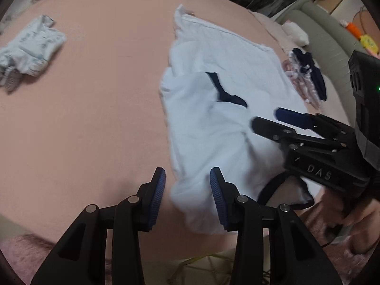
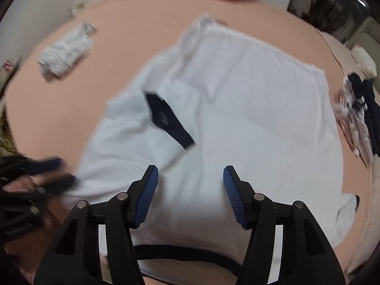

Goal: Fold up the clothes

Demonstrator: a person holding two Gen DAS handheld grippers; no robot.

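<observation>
Your left gripper (image 1: 187, 190) and right gripper (image 2: 190, 190) hover, jaws apart and empty, over the white shirt (image 2: 237, 99) spread on the pink bed (image 1: 95, 95); grabbing only its top layer risks dragging the half-made fold askew.

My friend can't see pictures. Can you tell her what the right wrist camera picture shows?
A white T-shirt with dark trim lies spread on a pink bed, one sleeve folded in. The right gripper is over it, open and holding nothing. The left gripper is blurry at the shirt's left edge, and a small folded garment lies further back.
</observation>
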